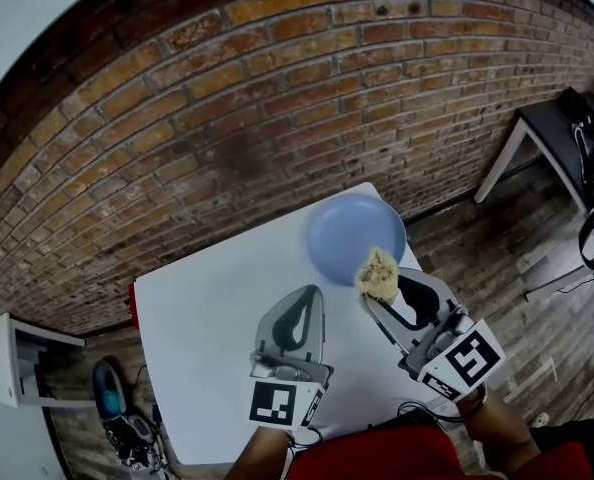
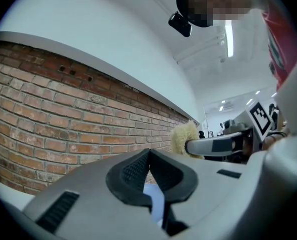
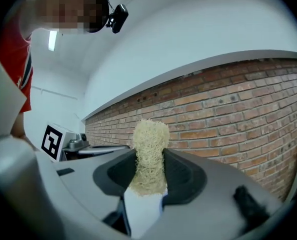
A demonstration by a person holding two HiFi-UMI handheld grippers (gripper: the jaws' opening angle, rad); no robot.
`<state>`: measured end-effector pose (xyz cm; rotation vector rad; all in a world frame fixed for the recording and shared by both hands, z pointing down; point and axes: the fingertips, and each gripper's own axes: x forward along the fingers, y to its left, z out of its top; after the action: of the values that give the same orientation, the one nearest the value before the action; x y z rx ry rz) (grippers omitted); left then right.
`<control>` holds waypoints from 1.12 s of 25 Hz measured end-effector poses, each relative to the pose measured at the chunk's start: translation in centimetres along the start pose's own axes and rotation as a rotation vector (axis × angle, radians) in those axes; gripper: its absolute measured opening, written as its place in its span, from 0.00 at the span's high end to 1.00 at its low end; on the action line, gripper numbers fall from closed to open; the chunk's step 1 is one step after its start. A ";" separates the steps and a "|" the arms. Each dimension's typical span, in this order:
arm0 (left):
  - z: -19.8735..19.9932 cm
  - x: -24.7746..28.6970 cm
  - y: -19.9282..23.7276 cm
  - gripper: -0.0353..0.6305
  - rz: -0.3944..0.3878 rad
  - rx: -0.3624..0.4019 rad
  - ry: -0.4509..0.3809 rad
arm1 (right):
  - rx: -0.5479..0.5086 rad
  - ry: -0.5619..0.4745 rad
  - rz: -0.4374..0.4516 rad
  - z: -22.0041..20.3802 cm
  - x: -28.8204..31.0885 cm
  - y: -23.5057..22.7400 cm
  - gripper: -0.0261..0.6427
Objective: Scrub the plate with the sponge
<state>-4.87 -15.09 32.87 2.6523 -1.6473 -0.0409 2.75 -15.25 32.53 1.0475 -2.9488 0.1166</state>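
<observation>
A pale blue plate (image 1: 355,234) lies on the white table (image 1: 207,318) near its far right corner. My right gripper (image 1: 375,290) is shut on a yellowish fibrous sponge (image 1: 379,273), held up in the air by the plate's near edge; the right gripper view shows the sponge (image 3: 149,154) pinched upright between the jaws. My left gripper (image 1: 305,293) hovers left of it with its jaws shut and nothing between them (image 2: 149,156). In the left gripper view the sponge (image 2: 183,138) and the other gripper's finger show to the right, and a sliver of the blue plate (image 2: 156,201) below.
A brick wall (image 1: 277,88) runs behind the table. A dark side table (image 1: 552,133) with cables stands at the right. A white shelf unit (image 1: 12,358) and shoes (image 1: 112,398) are on the wooden floor at the left. A red object (image 1: 134,306) hangs at the table's left edge.
</observation>
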 end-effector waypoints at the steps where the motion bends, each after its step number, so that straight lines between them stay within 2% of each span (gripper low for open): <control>1: 0.0 -0.2 -0.1 0.93 -0.001 0.000 -0.001 | -0.003 -0.005 0.003 0.0 -0.2 0.4 0.72; 7: 0.1 -1.2 0.1 0.93 0.001 -0.009 -0.009 | 0.012 -0.016 0.001 -0.4 -0.7 1.7 0.72; 28: -0.1 -0.9 0.2 0.93 0.006 -0.023 -0.006 | 0.012 -0.021 -0.009 -0.1 -0.8 1.3 0.72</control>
<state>-5.46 -14.39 33.00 2.6330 -1.6459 -0.0676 2.56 -13.72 32.56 1.0693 -2.9653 0.1247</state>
